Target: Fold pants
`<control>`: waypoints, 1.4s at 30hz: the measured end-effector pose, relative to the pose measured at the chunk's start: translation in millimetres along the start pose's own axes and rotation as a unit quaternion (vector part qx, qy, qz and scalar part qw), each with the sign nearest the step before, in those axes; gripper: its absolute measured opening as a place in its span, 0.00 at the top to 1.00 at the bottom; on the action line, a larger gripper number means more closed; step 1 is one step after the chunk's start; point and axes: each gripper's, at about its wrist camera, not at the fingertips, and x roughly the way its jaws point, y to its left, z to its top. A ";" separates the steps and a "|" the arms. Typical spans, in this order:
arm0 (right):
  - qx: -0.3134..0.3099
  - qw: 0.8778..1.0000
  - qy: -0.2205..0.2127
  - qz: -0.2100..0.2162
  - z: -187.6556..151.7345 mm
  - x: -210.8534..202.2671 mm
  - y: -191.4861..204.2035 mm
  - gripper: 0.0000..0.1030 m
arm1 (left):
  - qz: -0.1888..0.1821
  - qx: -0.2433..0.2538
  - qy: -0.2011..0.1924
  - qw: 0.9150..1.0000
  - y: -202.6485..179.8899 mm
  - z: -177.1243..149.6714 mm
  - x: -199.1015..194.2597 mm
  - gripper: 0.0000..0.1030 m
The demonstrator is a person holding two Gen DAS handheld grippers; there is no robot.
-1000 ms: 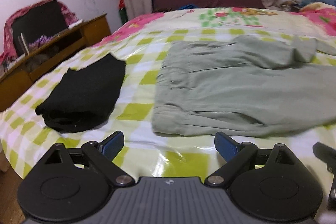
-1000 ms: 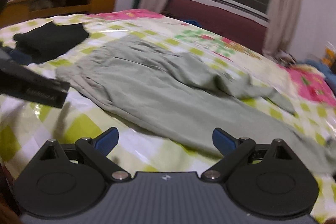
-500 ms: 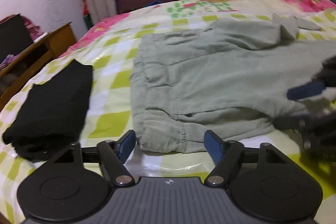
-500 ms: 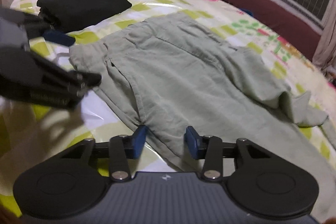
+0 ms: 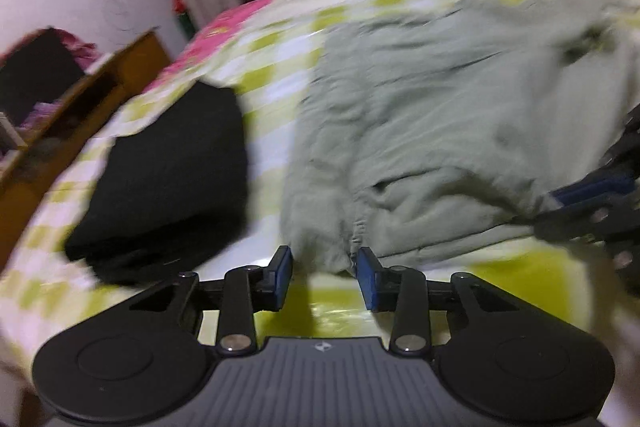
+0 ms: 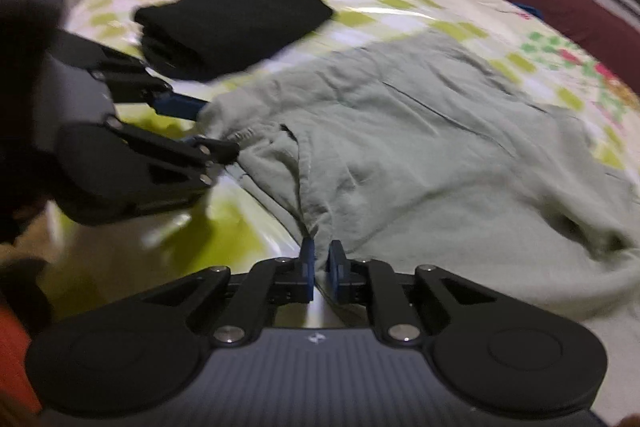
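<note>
Two tongs are at the near edge of the sage-green pants [image 5: 460, 115] on my checkered bedspread [image 6: 400, 11]. Left of them lies a folded black garment [image 5: 168, 179]. My left gripper [image 5: 324, 277] is closing around the waistband corner; my right gripper [image 6: 322, 265] is closing, pinching the hem.

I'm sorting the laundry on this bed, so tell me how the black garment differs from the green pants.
The black garment is already folded into a compact stack, while the green pants lie spread out and wrinkled. The green pants cover far more of the bed than the black garment. A claw is closing on the green pants' near edge at each of two spots; nothing touches the black garment. Both are cloth lying on the checked cover.
</note>
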 end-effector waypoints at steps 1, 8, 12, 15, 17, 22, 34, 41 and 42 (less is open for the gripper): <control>0.006 1.000 -0.002 0.009 4.9 4.1 7.3 0.87 | 0.000 -0.007 0.003 1.000 7.5 -3.6 -1.3 0.52; 0.056 0.998 -0.030 0.024 2.7 -23.5 -1.1 0.71 | 0.003 -0.049 -0.005 0.999 23.0 -6.2 -24.0 0.53; 0.146 0.987 -0.037 -0.056 -44.2 -77.1 -65.8 0.67 | -0.029 -0.039 -0.040 0.998 -1.2 10.4 -38.5 0.53; 0.249 0.952 -0.019 -0.176 -104.3 -122.2 -144.2 0.66 | -0.078 -0.026 -0.064 0.995 -35.7 27.4 -46.8 0.53; 0.333 0.910 0.003 -0.247 -148.4 -151.4 -196.9 0.64 | -0.108 -0.008 -0.075 0.991 -65.0 38.6 -49.3 0.53; 0.501 0.806 -0.034 -0.312 -239.7 -213.0 -280.4 0.60 | -0.179 0.042 -0.084 0.979 -146.1 67.1 -54.4 0.52; 0.593 0.748 -0.124 -0.271 -285.2 -207.6 -338.2 0.58 | -0.202 0.118 -0.075 0.969 -234.0 95.8 -59.6 0.52; 0.610 0.733 -0.147 -0.263 -303.3 -215.7 -342.5 0.80 | -0.206 0.129 -0.069 0.967 -254.5 99.1 -55.2 0.52; 0.616 0.730 -0.151 -0.253 -305.6 -214.8 -346.4 0.97 | -0.207 0.132 -0.071 0.967 -257.9 99.5 -55.9 0.52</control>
